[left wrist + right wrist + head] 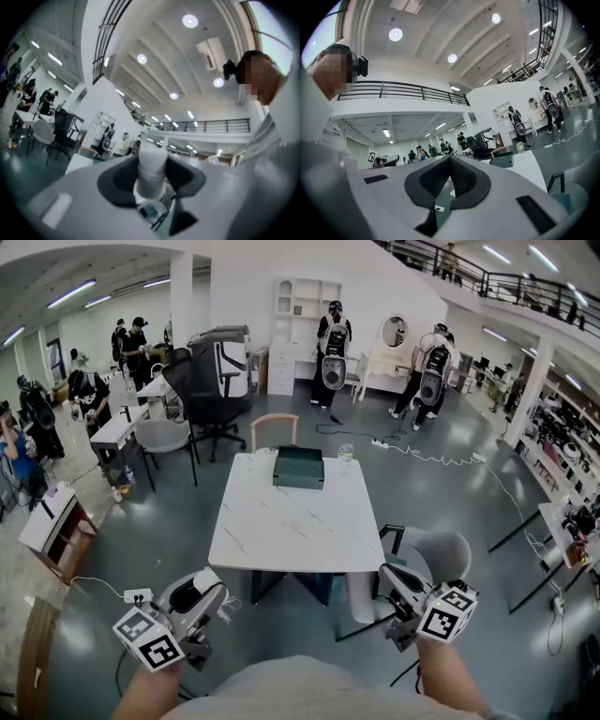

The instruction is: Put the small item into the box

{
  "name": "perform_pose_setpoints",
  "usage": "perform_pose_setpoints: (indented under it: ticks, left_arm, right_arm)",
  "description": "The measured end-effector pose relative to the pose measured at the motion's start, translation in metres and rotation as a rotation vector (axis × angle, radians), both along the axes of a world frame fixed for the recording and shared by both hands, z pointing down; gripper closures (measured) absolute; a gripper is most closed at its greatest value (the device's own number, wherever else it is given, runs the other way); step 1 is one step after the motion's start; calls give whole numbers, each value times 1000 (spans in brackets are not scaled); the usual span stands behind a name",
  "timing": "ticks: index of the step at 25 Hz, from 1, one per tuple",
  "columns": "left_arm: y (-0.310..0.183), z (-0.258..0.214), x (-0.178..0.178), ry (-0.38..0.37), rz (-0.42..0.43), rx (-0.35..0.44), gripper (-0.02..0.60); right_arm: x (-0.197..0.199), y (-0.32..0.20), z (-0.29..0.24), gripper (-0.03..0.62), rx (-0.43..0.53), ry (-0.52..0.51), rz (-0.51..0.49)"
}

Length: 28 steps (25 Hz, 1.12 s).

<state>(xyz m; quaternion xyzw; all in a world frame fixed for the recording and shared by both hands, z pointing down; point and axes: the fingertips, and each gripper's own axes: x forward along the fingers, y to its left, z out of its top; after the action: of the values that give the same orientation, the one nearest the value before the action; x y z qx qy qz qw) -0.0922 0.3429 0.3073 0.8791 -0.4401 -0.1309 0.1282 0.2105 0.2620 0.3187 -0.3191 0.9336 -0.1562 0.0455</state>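
- One small item (152, 159), a white cylinder, stands upright in the left gripper (152, 178), whose jaws clamp its sides, well short of the counter (281, 521).
- It looks light, rigid and smooth, so probably slippery. A mid-body hold suits it.
- The right gripper (451, 173) has its jaws pressed together, empty.
- The dark green box (298, 468) sits at the counter's far edge. Its contents cannot be seen.

Both forearms reach forward, low and about level. The left gripper (204, 585) clamps a white cylinder (152, 166) between its pads. The right gripper (389, 576) has its jaws pressed together, empty.
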Motion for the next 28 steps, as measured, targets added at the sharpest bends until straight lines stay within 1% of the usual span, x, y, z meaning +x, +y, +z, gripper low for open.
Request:
perform_pose_setpoints:
  ticks: [7, 21, 24, 28]
  left_arm:
    - [-2, -3, 29, -11, 2, 2, 403]
    - [6, -6, 123, -28, -7, 3, 403]
    - [7, -7, 135, -26, -10, 0, 403]
    - [3, -4, 142, -23, -17, -9, 403]
  right_arm:
    - [27, -1, 1, 586, -3, -24, -13]
    - [115, 6, 7, 586, 1, -49, -52]
    - [126, 5, 7, 586, -1, -50, -58]
    - [131, 1, 9, 586, 0, -48, -64]
